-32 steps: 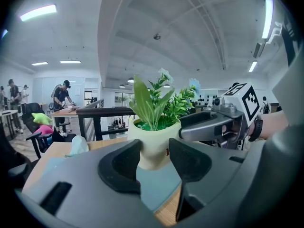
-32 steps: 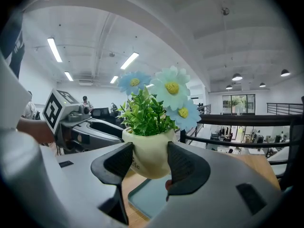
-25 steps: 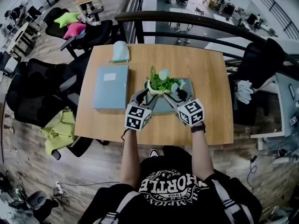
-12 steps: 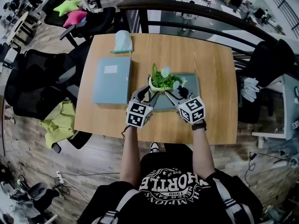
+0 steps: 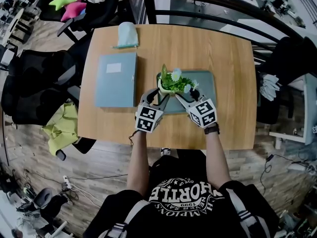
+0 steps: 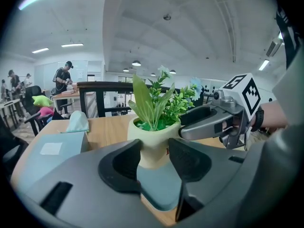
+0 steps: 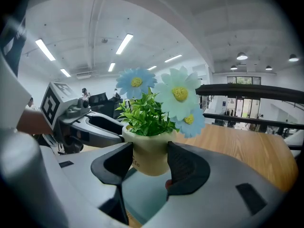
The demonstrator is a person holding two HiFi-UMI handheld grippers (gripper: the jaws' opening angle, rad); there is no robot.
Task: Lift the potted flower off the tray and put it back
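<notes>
- A wooden table (image 5: 218, 58) fills the middle of the head view. Its near edge runs just in front of me; its far edge meets a dark railing.
- A grey-green tray (image 5: 205, 90) lies right of the table's centre. My grippers cover its near left part.
- A blue folder (image 5: 116, 79) lies flat towards the left edge, well apart from the tray and out of my working space.
- My left gripper (image 6: 153, 160) comes at the pot from the tray's left side, its dark pads closed against the pot's sides.
- My right gripper (image 7: 149, 163) mirrors it from the right, clamped on the same pot. I judge two opposed grips keep the pot upright.
- The potted flower (image 5: 171, 85) stands upright over the tray's left part, a cream pot with green leaves and pale blue daisies.
- The pads hide the pot's base, so I cannot tell whether it rests on the tray or hangs just above.
- A teal cloth (image 5: 127, 35) sits at the far edge, near the left corner.
</notes>
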